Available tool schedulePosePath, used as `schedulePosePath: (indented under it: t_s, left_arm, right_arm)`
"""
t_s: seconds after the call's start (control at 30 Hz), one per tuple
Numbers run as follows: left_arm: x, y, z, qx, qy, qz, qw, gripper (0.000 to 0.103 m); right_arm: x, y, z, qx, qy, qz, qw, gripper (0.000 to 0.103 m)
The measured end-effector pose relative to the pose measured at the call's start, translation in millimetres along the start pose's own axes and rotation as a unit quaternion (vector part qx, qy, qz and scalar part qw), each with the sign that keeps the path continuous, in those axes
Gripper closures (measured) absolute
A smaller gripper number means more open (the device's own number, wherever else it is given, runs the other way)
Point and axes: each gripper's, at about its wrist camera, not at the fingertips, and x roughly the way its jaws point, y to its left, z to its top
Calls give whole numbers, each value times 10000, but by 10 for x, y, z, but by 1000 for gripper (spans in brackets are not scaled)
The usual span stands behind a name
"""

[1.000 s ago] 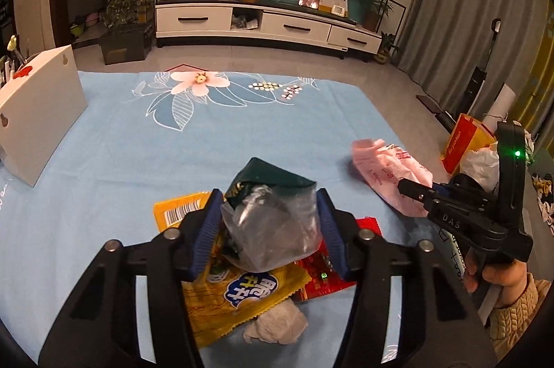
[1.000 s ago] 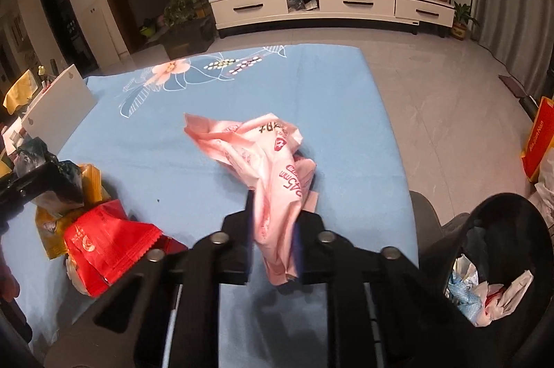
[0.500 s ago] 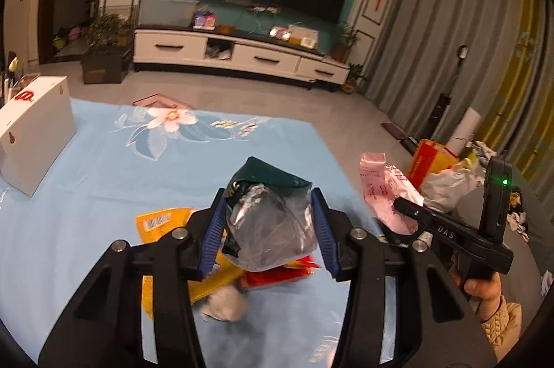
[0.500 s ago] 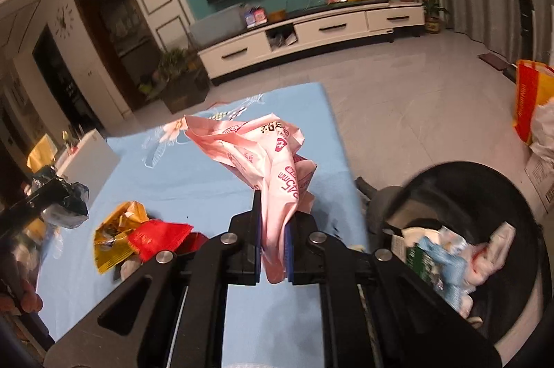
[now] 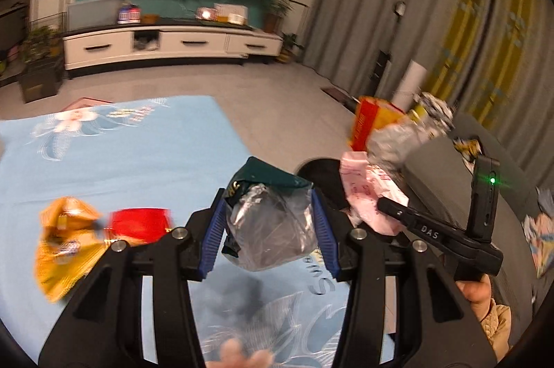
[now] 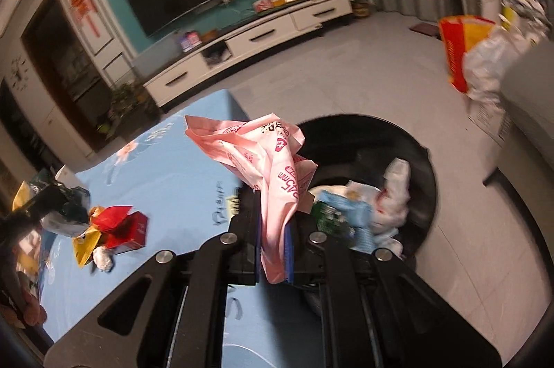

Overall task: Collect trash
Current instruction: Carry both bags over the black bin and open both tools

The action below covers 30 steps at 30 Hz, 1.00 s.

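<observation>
Carry step: right tongs (image 6: 273, 250) clamp pink wrapper (image 6: 266, 167), left tongs (image 5: 268, 236) clamp clear bag (image 5: 273, 229); next, release over bin (image 6: 412, 153) at 2 o'clock

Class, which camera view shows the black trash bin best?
The right wrist view: the black trash bin shows its open rim and the litter inside. In the left wrist view only a dark sliver of it peeks between the held wrappers.
</observation>
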Motion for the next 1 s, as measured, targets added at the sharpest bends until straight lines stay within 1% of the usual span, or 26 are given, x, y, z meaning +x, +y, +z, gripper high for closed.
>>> schedulePosePath:
  t_s: [0.1,0.23,0.4,0.47,0.53,0.57,0.6,0.63,0.67,0.83,1.0]
  left_arm:
    - [289,-225,-11,143,257,-238,9993,54]
    - [643,-506,-9,383,488,-508,9968,54]
    - [1026,-716,-34,543,704,-564,9944,52]
    - [1201,-782,-46,594,804,-544,9935,50]
    - [1330,-804,-43,609,872,-526,9929,46]
    - [1404,-815,-47,602,921,-504,9926,41]
    - [1454,-823,-51,568,954,-521,9925,36]
    - [1493,-816,-51,519,983,-517,9925,26]
    - [1527,-797,-53,466,1000,-498,9926,25]
    - [1481,-704,-92,378,1007,-427,9933,25]
    - [1239,-551,-177,160,906,-342,9952,21]
  right_arm:
    - [11,-134,-38,198,38,-107,9997,92]
    - [44,-302,-78,380,101,-163,9991,91]
    - [95,-520,-95,643,155,-228,9975,90]
    - [120,-585,-88,691,156,-257,9972,89]
    - [143,-619,-81,719,165,-244,9970,86]
    - [158,-632,-74,739,171,-234,9968,79]
    - [180,-649,-69,766,180,-256,9966,68]
    - [190,-664,-71,801,176,-260,9963,63]
    - [190,-676,-77,829,168,-240,9961,62]
    - [157,-718,-98,894,170,-185,9957,61]
    - [79,-619,-152,777,202,-123,9967,61]
